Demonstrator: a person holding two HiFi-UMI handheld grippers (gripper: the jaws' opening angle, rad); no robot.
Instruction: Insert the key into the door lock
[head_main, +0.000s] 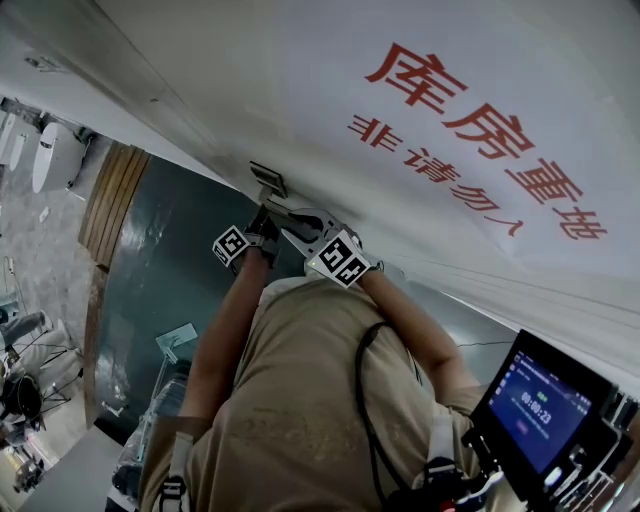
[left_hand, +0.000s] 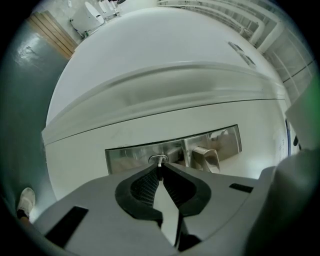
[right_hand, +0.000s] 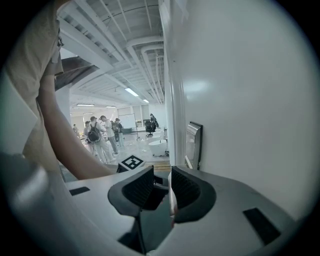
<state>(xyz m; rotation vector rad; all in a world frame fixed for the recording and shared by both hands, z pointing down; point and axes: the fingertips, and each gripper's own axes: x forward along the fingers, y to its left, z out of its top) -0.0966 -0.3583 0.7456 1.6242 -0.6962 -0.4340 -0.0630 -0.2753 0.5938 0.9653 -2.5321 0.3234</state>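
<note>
As my left gripper (left_hand: 160, 168) pinches tight on the key (left_hand: 160, 161), I see the key's tip at the keyhole of the steel lock plate (left_hand: 130, 153), beside the lever handle (left_hand: 206, 158). My right gripper (right_hand: 162, 168) hangs slightly parted, empty. The door's red sign (head_main: 470, 130) reads 库房重地, 非请勿入.

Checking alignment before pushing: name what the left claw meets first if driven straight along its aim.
The lock plate's keyhole, just left of the door handle; the key in the left claw seems already there.
</note>
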